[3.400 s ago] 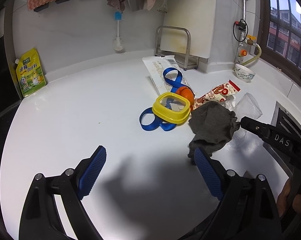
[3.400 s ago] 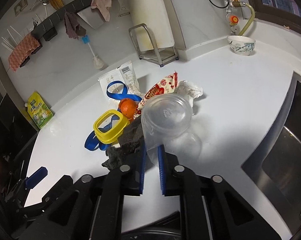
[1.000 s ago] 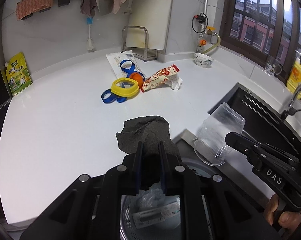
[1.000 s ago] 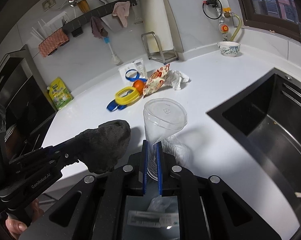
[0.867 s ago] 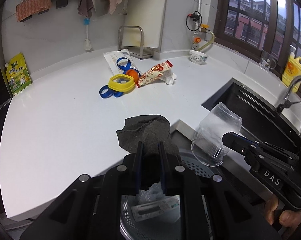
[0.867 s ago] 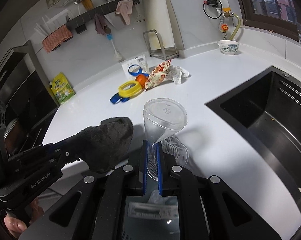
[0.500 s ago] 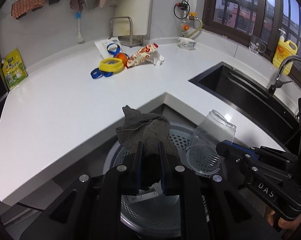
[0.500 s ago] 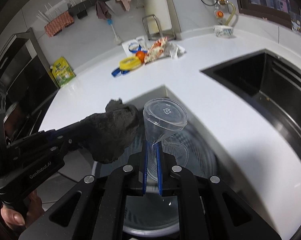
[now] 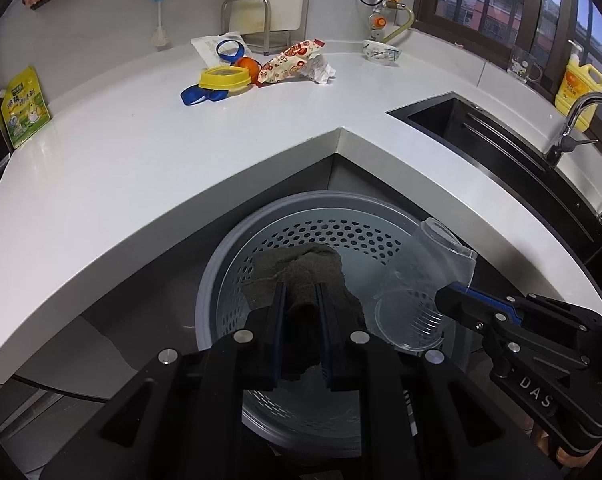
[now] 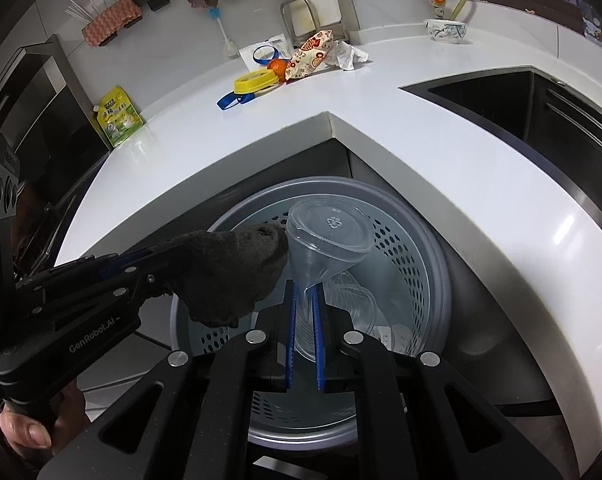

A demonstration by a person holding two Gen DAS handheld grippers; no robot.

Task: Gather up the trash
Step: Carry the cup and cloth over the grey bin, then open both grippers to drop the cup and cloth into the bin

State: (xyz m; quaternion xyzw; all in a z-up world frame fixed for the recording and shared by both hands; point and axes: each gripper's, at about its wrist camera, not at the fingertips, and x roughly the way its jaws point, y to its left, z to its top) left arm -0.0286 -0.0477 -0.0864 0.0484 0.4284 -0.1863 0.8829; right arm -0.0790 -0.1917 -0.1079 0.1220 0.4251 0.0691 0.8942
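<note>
My left gripper (image 9: pixel 302 304) is shut on a dark grey rag (image 9: pixel 301 270) and holds it over the open grey perforated trash bin (image 9: pixel 337 226) below the counter corner. My right gripper (image 10: pixel 303 300) is shut on a clear plastic cup (image 10: pixel 329 236), squeezed flat at the rim, also over the bin (image 10: pixel 413 248). The cup (image 9: pixel 425 280) and the right gripper show at the right of the left wrist view. The rag (image 10: pixel 237 264) and the left gripper show at the left of the right wrist view. More trash lies on the counter: a red snack wrapper (image 9: pixel 289 62), crumpled paper (image 9: pixel 321 70), a white packet (image 9: pixel 211 44).
The white L-shaped counter (image 9: pixel 141 140) surrounds the bin. On it are a yellow lid (image 9: pixel 223 78), blue ribbon (image 9: pixel 195 94), an orange (image 9: pixel 247 65), a green pouch (image 9: pixel 23 106) and a bowl (image 9: pixel 381 52). A black sink (image 9: pixel 501 140) with a tap lies at the right.
Both grippers have moved back from the counter and down, bringing the rag and the cup over and closer to the bin mouth. Both grips are unchanged.
</note>
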